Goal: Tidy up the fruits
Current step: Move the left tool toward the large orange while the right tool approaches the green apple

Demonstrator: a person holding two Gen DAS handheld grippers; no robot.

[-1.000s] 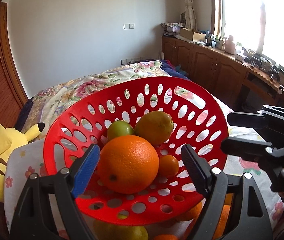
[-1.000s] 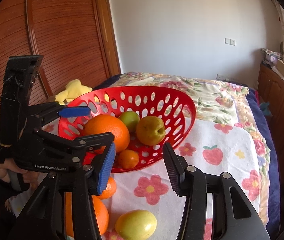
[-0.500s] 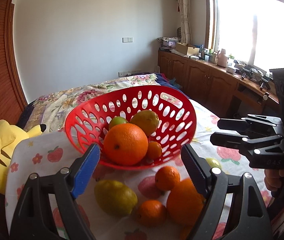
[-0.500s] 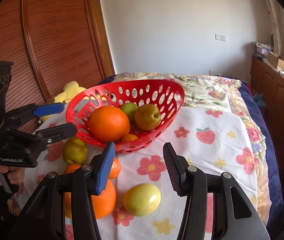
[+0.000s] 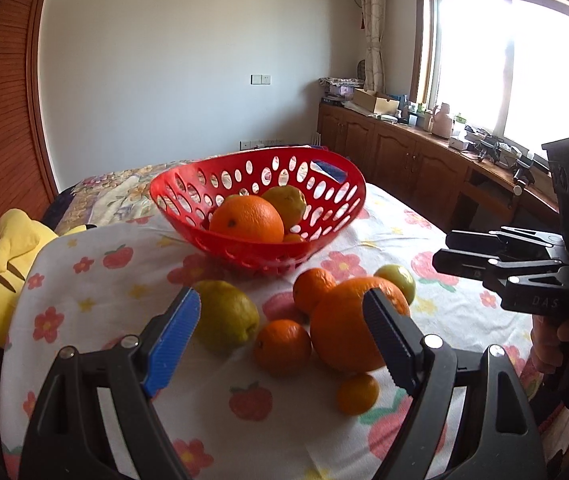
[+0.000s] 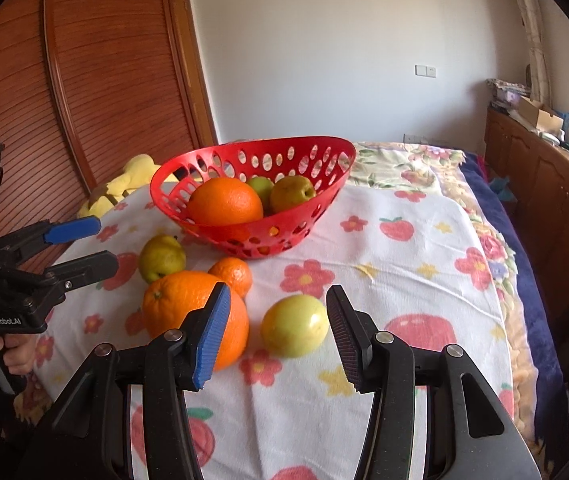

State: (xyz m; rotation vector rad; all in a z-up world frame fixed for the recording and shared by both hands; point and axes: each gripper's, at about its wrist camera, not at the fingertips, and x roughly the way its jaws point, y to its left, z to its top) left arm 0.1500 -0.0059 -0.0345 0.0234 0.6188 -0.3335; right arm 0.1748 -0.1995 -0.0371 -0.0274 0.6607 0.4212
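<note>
1. While I hold both grippers back from the red basket (image 5: 258, 216), it sits on the flowered cloth (image 6: 404, 264) with a big orange (image 6: 224, 202), a yellowish pear (image 6: 291, 193) and a green fruit (image 6: 259, 185) inside.
2. My left gripper (image 5: 280, 332) hovers on the near side of the basket, fingers spread wide and holding nothing; through the gap I see a yellow-green pear (image 5: 226, 314) and a small orange (image 5: 282, 346) on the cloth.
3. A large orange (image 5: 348, 324) lies just in front of the basket, partly behind my left gripper's right finger, with another small orange (image 5: 314, 290) touching it on the basket side.
4. The smallest orange (image 5: 357, 394) lies nearest me, farthest from the basket.
5. My right gripper (image 6: 278, 334) is also wide open and empty, with a pale yellow fruit (image 6: 294, 325) on the cloth between its fingers, untouched.
6. A yellow plush toy (image 5: 0, 264) lies left of the basket, off the cloth's edge.
</note>
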